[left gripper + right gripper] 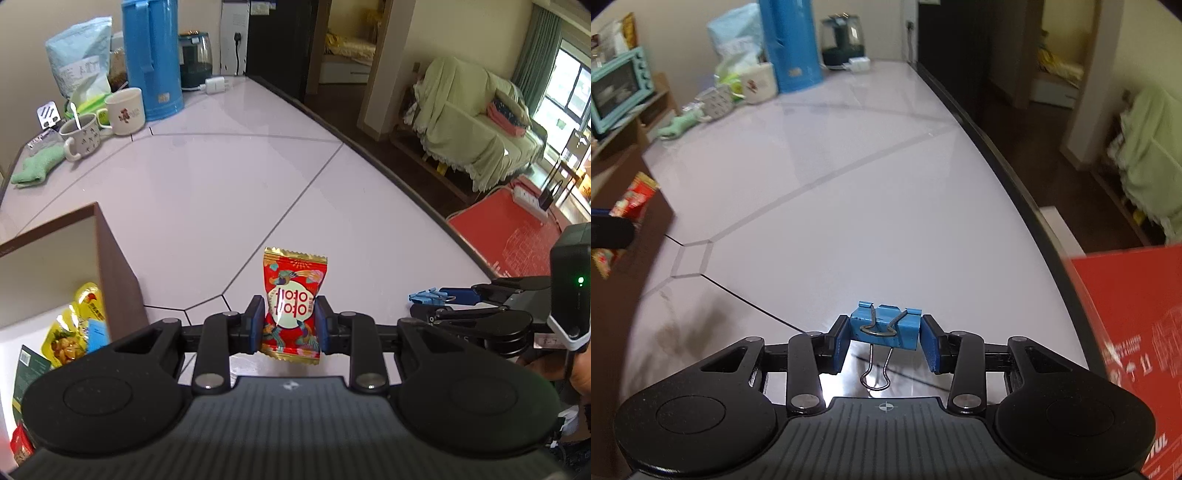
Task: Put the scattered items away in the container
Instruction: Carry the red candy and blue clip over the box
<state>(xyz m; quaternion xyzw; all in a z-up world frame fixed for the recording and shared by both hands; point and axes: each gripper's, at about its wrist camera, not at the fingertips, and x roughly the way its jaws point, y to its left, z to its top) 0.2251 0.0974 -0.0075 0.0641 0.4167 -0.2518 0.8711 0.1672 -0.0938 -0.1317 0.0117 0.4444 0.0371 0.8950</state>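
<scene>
In the left wrist view, the left tool (288,325) gripped a red candy packet (293,306) above the table (221,177), beside the brown box (110,258). In the right wrist view, the right tool (884,341) pinched a blue binder clip (884,326) over the table.

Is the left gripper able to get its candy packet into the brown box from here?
Probably yes: the left gripper holds the candy packet, the brown box sits open-topped beside it, nothing between.

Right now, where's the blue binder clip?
Right wrist view: blue binder clip sits between the right gripper pads, low centre, over the table.
</scene>
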